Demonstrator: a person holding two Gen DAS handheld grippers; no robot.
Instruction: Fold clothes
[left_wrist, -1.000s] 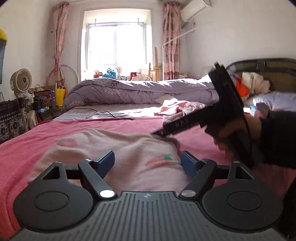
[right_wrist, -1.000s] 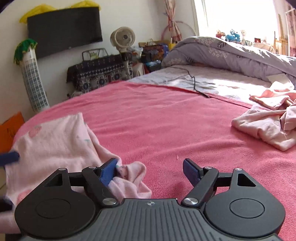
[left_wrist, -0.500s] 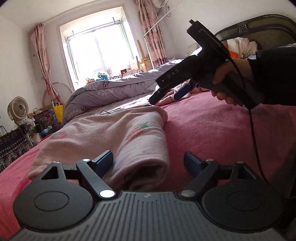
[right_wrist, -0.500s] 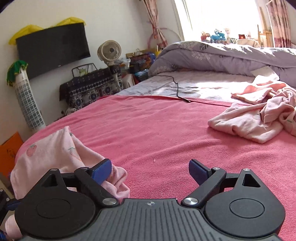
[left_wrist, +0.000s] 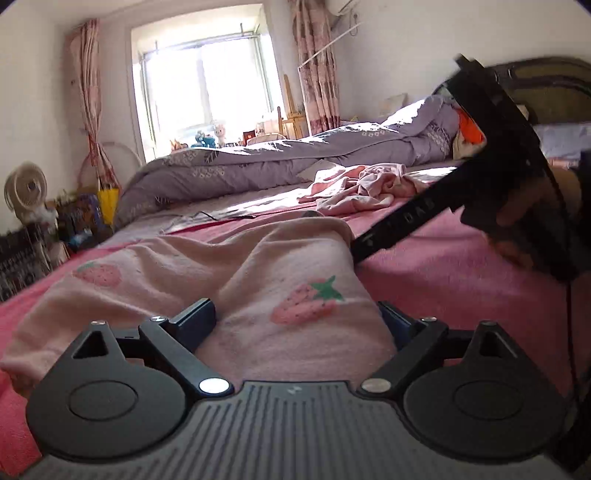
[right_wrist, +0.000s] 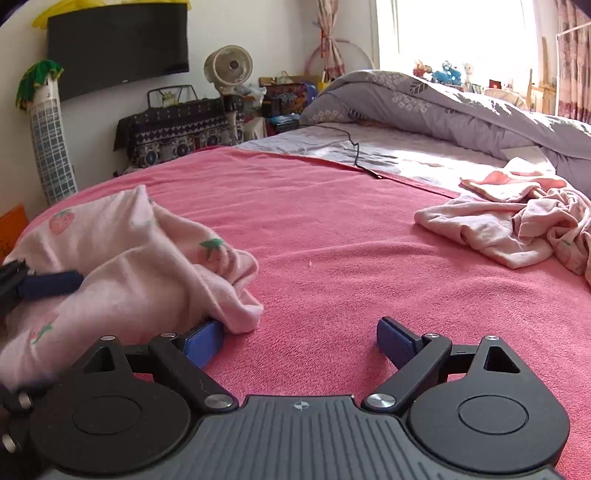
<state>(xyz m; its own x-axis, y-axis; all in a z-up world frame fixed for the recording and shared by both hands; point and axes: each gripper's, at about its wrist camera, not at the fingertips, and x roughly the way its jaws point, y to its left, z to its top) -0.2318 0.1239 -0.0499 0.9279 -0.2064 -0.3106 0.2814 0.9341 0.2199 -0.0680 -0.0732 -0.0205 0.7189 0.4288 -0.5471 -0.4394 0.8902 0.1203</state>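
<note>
In the left wrist view, the left gripper (left_wrist: 297, 314) has matte black arms with round pivot discs, a ribbed grey body and blue rubbery pads. Its jaws are spread wide, and the pale pink strawberry-print garment (left_wrist: 236, 273) bulges up between them; whether the pads press the cloth cannot be told. The garment is soft, slightly fuzzy knit, bunched into a rounded roll with a deep crease down its middle, and it lies on the pink blanket (left_wrist: 436, 273), a flat terry-like cover. Its near edge is hidden behind the gripper body. Farther back a crumpled heap of pink clothes (left_wrist: 369, 186) lies in a sunlit patch, before a long roll of lilac flowered quilt (left_wrist: 280, 162). At the right, the right gripper (left_wrist: 354, 251) shows side-on as a long black bar whose tip meets the garment's far edge; the hand (left_wrist: 517, 210) holding it is blurred and partly cut off.

In the right wrist view, the garment (right_wrist: 140, 273) lies at the left, draped in thick folds with a rounded hem, on the blanket (right_wrist: 332, 251). The right gripper (right_wrist: 299, 339) stands wide open: its left pad sits tucked against the hem, its right pad over bare blanket. One blue pad of the left gripper pokes from under the cloth at the far left, the rest out of frame. The clothes heap (right_wrist: 517, 229) lies well apart at the right, its edge cut off.
</note>
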